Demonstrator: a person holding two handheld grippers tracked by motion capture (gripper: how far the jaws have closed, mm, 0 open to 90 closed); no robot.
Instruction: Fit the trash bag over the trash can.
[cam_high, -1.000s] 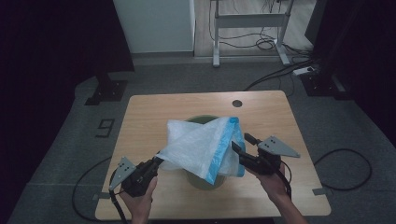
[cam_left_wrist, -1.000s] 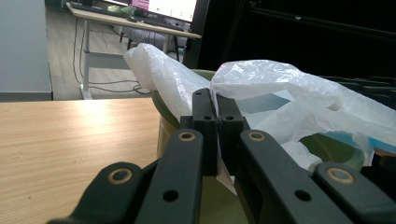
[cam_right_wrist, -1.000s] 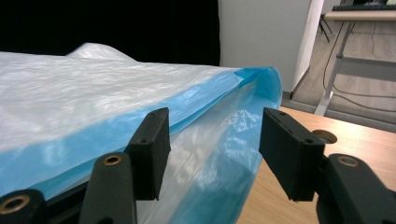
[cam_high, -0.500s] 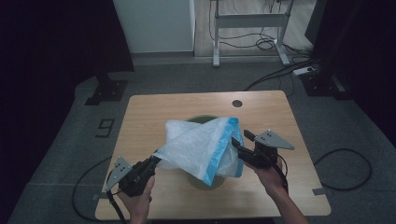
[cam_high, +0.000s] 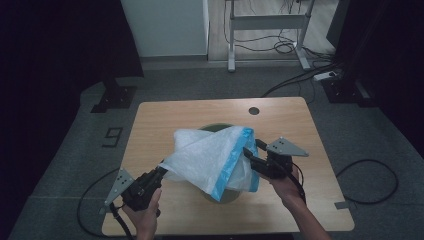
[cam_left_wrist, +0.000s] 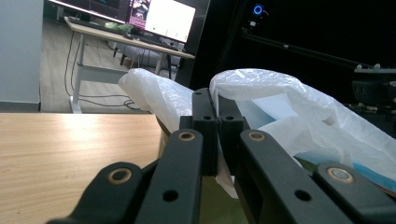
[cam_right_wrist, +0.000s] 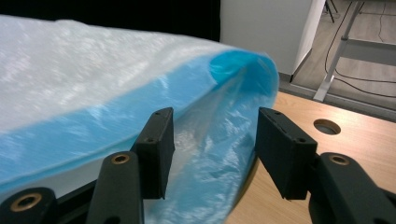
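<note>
High view. Desk (cam_high: 165, 117): light wood, bearing a dark green bin (cam_high: 223, 194) near its middle. Plastic bag (cam_high: 210, 157): white, blue-edged at the mouth, draped over the bin and stretched between the two tongs. Left tongs (cam_high: 161, 169): held low at the near left corner of the desk, hand underneath, aimed up and right toward the bag's white corner. Right tongs (cam_high: 250, 150): held at the near right of the bin, hand behind, forearm coming in from the bottom edge, aimed left at the bag's blue edge.

Left gripper view. Left tongs (cam_left_wrist: 217, 121): jaws pressed together, clamped on a fold of the white plastic bag (cam_left_wrist: 280, 100), which rises behind and to both sides of them. Desk (cam_left_wrist: 70, 144) surface at left.

Right gripper view. Right tongs (cam_right_wrist: 212, 149): jaws standing apart, having just been closing a little; the blue edge of the plastic bag (cam_right_wrist: 116, 126) lies between them, film near the left jaw, the right jaw clear of it. Desk (cam_right_wrist: 359, 135) at right.
</note>
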